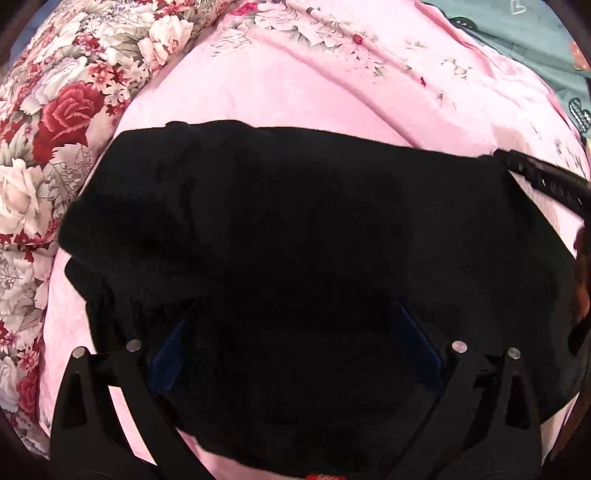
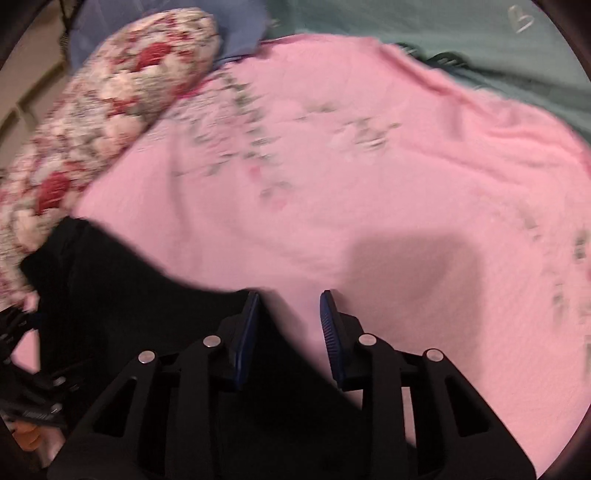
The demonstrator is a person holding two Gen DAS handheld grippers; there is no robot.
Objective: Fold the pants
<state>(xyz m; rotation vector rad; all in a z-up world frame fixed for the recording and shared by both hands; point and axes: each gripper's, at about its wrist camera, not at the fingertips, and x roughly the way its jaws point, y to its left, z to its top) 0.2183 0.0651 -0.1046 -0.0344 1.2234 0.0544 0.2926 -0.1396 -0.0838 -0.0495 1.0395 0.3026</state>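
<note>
Black pants lie folded in a thick bundle on a pink bedsheet. My left gripper is open low over the bundle. Its blue pads stand wide apart against the dark cloth, which fills the space between them. In the right wrist view my right gripper is open and empty. Its left finger is over the right edge of the pants and its right finger is over bare sheet. The right gripper's arm also shows in the left wrist view.
A rolled floral quilt lies along the left of the pants, also in the right wrist view. A teal sheet lies beyond the pink one at the far right. The left gripper's body shows at the lower left.
</note>
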